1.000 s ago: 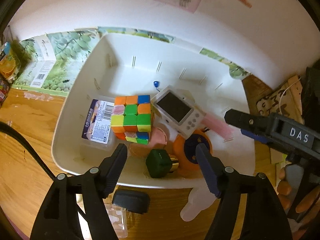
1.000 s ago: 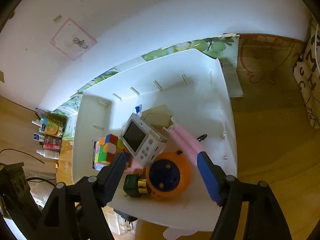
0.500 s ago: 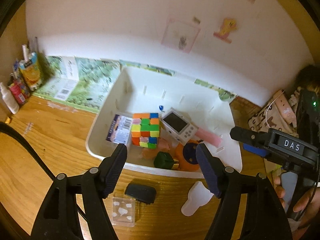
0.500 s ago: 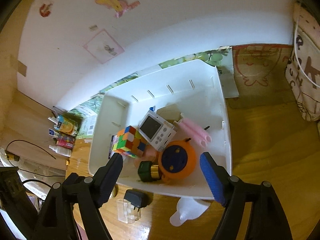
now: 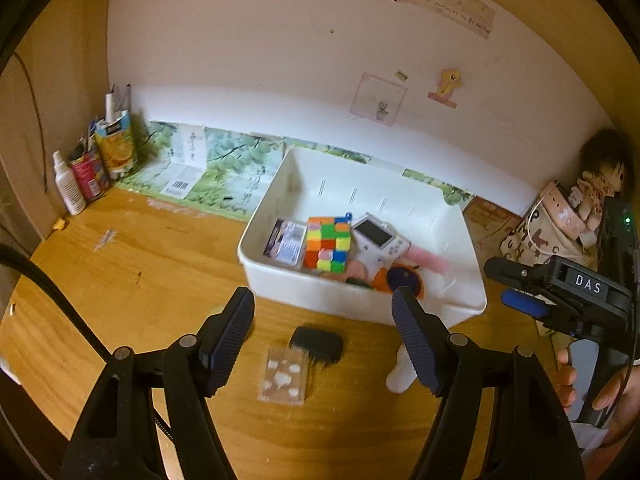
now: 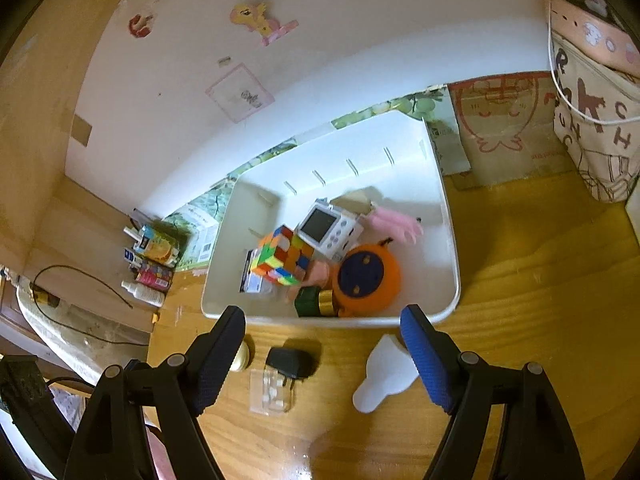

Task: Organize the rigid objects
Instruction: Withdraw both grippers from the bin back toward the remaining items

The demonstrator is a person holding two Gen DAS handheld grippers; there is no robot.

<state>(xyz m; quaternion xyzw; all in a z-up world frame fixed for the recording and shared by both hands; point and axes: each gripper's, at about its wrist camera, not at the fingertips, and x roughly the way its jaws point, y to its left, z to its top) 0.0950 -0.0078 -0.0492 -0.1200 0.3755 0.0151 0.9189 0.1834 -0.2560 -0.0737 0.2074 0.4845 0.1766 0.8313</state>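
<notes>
1. Left wrist view: left gripper (image 5: 322, 312) is hanging over the table (image 5: 120, 280) with jaws apart, nothing between them.
2. Right gripper (image 6: 322, 332) is likewise spread and empty, having just widened.
3. Bin (image 6: 450, 240) is holding cube (image 6: 282, 258), camera (image 6: 328, 228), orange disc (image 6: 366, 274).
4. Charger (image 6: 290, 362), clear box (image 6: 272, 396), white bottle (image 6: 384, 376) are lying on the table just before the bin.

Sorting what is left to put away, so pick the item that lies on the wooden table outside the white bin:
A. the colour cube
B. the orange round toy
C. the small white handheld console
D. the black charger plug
D: the black charger plug lies on the table in front of the white bin, beside a clear plastic case; the other three sit inside the bin.
</notes>
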